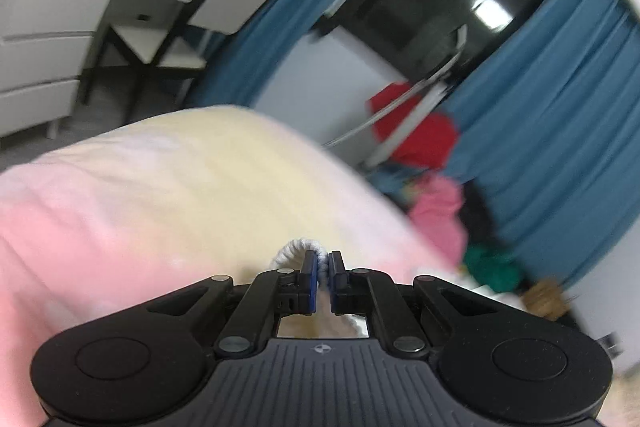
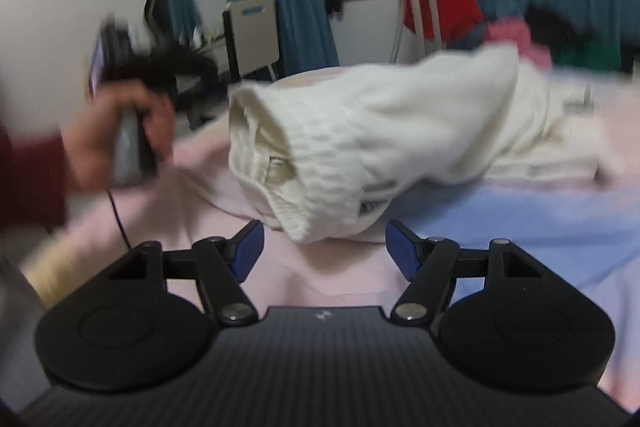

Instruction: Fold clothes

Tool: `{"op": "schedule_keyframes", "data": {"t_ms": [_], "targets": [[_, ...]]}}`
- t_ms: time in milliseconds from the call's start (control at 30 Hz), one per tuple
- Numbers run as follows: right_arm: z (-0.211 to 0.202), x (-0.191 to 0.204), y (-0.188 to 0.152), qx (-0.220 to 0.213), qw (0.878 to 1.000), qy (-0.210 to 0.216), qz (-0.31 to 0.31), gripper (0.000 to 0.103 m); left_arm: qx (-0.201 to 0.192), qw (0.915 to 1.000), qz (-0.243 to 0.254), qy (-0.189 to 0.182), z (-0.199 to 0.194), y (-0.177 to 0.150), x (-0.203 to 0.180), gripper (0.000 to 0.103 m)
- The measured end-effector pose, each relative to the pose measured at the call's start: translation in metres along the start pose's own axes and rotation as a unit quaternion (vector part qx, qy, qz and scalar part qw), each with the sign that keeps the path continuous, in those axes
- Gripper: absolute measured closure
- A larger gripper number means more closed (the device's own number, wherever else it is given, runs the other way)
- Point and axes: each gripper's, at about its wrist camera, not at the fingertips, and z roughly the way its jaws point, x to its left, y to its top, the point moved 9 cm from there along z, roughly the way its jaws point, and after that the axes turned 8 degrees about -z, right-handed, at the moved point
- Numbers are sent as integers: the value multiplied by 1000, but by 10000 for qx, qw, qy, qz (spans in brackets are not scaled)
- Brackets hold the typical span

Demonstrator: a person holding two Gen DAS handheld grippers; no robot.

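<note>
Left wrist view: the left claw is pinched tight on a ribbed cream edge of the white garment, lifted above the bed with its pink and yellow blanket. Blue curtains hang behind.

Right wrist view: the right claw gapes wide, holding nothing, just short of the garment's drooping hem, which hangs raised over the bed. The fabric looks soft, light and floppy; it should sag wherever unsupported. The thick ribbed hem nearest the claw seems the surest place to pinch.
</note>
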Motion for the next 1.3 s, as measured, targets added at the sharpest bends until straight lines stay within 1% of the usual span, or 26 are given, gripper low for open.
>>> {"op": "schedule_keyframes", "data": {"t_ms": [67,100,200,233,300,367,400,433,467,500,533,600,667,800,900,933,967,1000,1033,1067,1100,1133,1167,1200,1233,1300], "targets": [[5,-16,-3,114,9965,241,787,34,99,9994,204,268,12,-3,5,95],[8,-24,-5,176,9915,383,1228,33,138,9993,209,271,17,-3,2,95],[14,-42,-10,229,9675,815,2384,31,98,9997,125,171,15,2,-1,93],[15,-48,-11,236,9567,951,2741,31,84,9998,97,137,15,4,-1,89],[17,-55,-8,94,9389,1207,3222,31,14,10000,-21,71,9,9,-2,81],[20,-64,-4,-68,9206,1378,3654,31,34,9997,-223,-61,-6,13,0,57],[23,-69,-3,-116,9082,1451,3924,31,53,9996,-260,-131,-9,15,1,52],[27,-74,-4,-135,8939,1551,4203,31,63,9995,-232,-223,-12,17,0,41],[31,-78,-6,-142,8797,1647,4460,25,73,9993,-203,-316,-14,19,-1,31],[34,-84,-8,-150,8670,1686,4686,21,69,9993,-148,-338,-15,18,-3,27],[37,-89,-12,-117,8604,1609,4834,21,38,9995,-75,-303,-14,17,-4,21],[42,-97,-14,-45,8587,1520,4894,21,-25,9997,71,-229,-13,14,-6,20],[46,-104,-13,-11,8597,1524,4875,21,127,9995,175,-245,-4,5,-10,19],[60,-119,-4,-97,8572,1684,4866,21,514,9985,193,-20,22,-11,-5,20],[81,-129,-3,29,8582,1635,4866,22,582,9982,109,65,30,-14,-1,28],[84,-129,-2,55,8625,1651,4783,23,605,9981,81,93,32,-15,0,31],[87,-128,-2,78,8673,1669,4689,25,627,9979,52,121,35,-16,1,38],[90,-128,-1,101,8719,1688,4596,34,649,9978,24,149,37,-17,2,42],[92,-127,0,124,8764,1707,4501,37,672,9976,-4,176,40,-18,3,52],[92,-131,-2,149,8799,1662,4449,46,694,9974,-32,204,42,-19,4,64],[91,-135,-3,174,8832,1611,4402,56,712,9973,-91,157,41,-17,4,66],[91,-139,-5,199,8864,1560,4354,62,730,9972,-151,108,40,-15,4,76],[90,-144,-7,223,8896,1509,4305,69,748,9970,-211,59,39,-14,4,79],[88,-148,-6,213,8930,1480,4246,71,689,9975,-159,26,35,-10,0,81],[87,-153,-5,199,8963,1454,4184,72,628,9980,-104,-6,32,-6,-4,82],[82,-159,0,133,9054,1394,4009,74,559,9982,-2,-219,23,3,-18,83]]}}
